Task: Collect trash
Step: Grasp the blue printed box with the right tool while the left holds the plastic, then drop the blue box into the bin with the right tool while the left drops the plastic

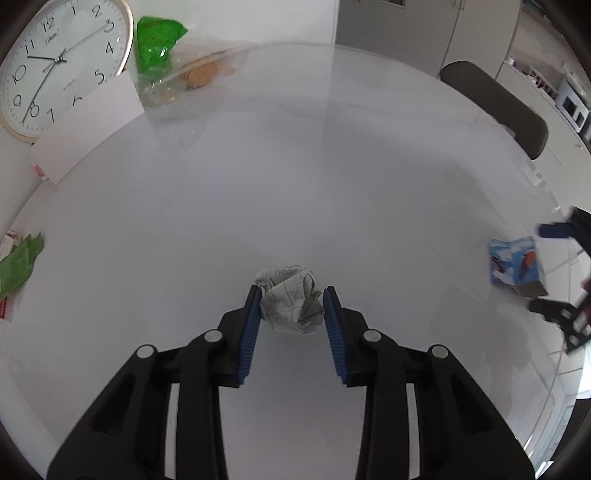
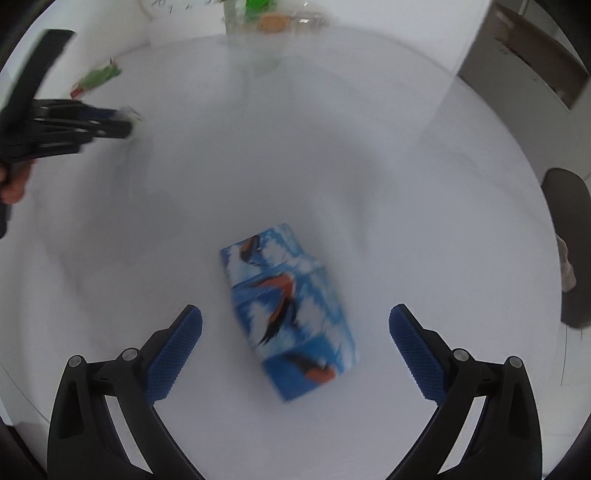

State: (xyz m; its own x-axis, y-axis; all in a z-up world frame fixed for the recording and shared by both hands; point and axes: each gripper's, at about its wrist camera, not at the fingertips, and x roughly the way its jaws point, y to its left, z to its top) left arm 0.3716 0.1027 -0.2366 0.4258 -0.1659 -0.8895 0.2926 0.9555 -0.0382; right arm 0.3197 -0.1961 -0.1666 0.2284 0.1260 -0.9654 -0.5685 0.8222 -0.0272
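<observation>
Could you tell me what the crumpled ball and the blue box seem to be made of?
Crumpled ball: paper, matte, sharply creased, with faint grey print. Blue box: probably thin printed cardboard with a slight sheen, judging by its flat faces and straight edges; blur leaves this unsure.

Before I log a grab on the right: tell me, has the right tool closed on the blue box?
No. The right tool stands wide open, both pads clear of the blue box lying on the table.

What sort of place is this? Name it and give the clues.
Probably a home or office dining corner: a round white table, a wall clock leaning at its edge, a dark chair pulled up, and pale cabinets behind.
</observation>
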